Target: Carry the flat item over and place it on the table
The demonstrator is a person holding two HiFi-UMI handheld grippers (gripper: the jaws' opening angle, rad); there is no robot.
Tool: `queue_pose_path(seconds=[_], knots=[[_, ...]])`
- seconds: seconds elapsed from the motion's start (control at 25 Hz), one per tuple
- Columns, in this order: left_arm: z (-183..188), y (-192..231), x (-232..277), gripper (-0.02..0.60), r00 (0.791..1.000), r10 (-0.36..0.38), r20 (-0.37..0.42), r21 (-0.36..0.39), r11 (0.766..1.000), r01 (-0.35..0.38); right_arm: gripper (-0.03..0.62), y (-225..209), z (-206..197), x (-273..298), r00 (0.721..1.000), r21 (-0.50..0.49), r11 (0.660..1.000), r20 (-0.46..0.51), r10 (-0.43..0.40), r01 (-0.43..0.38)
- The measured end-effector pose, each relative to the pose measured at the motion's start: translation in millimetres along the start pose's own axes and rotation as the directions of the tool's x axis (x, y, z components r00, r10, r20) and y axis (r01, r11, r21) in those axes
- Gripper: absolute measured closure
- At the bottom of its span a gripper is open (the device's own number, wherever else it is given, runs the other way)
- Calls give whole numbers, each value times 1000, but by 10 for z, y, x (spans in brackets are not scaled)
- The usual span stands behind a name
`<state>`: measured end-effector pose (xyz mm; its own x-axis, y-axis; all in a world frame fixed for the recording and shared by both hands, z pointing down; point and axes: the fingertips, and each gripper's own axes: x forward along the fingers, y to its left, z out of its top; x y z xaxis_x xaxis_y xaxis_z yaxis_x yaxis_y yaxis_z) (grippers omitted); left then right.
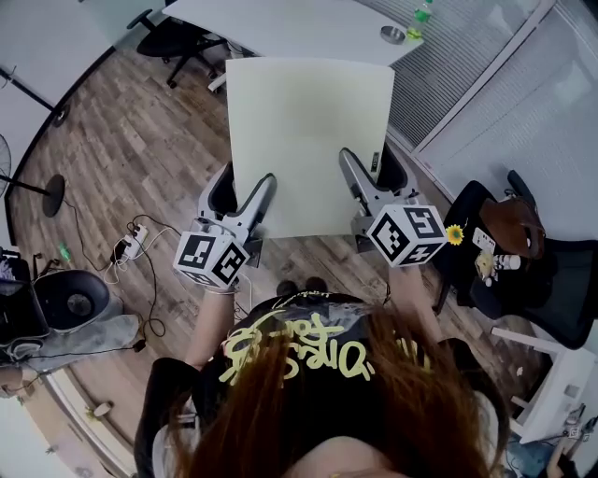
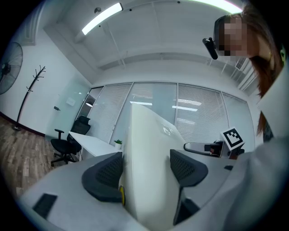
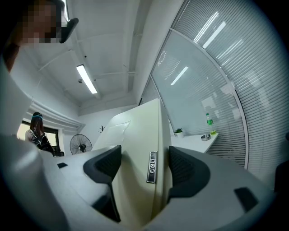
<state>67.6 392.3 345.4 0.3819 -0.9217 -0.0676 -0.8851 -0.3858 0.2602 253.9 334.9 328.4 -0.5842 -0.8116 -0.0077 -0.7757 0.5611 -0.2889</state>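
Observation:
A pale cream flat board (image 1: 310, 140) is held level in front of me, above the wooden floor. My left gripper (image 1: 245, 207) is shut on its near left edge and my right gripper (image 1: 363, 191) on its near right edge. In the left gripper view the board (image 2: 149, 171) fills the gap between the black pads (image 2: 104, 173). The right gripper view shows the board (image 3: 140, 171), with a small label on its edge, clamped between the pads (image 3: 187, 169). A white table (image 1: 299, 26) stands just beyond the board's far edge.
A black office chair (image 1: 173, 42) stands at the table's left. On the table's right end are a small bowl (image 1: 393, 35) and a green bottle (image 1: 421, 13). Black chairs with bags (image 1: 523, 243) are at the right, cables and a power strip (image 1: 131, 245) on the floor at left.

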Motion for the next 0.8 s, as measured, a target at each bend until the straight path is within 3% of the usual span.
queue_pose_path(seconds=[0.44,0.8], knots=[[-150,-199,158,252,999,44,2,4,999,-44,272,-305,-10,-34,998,14,998,-24,53,-53],[-129,-138,173,252,997,73,-4,30,997,-73,272,-310,-57,77,996,29,996,-28,86,-86]])
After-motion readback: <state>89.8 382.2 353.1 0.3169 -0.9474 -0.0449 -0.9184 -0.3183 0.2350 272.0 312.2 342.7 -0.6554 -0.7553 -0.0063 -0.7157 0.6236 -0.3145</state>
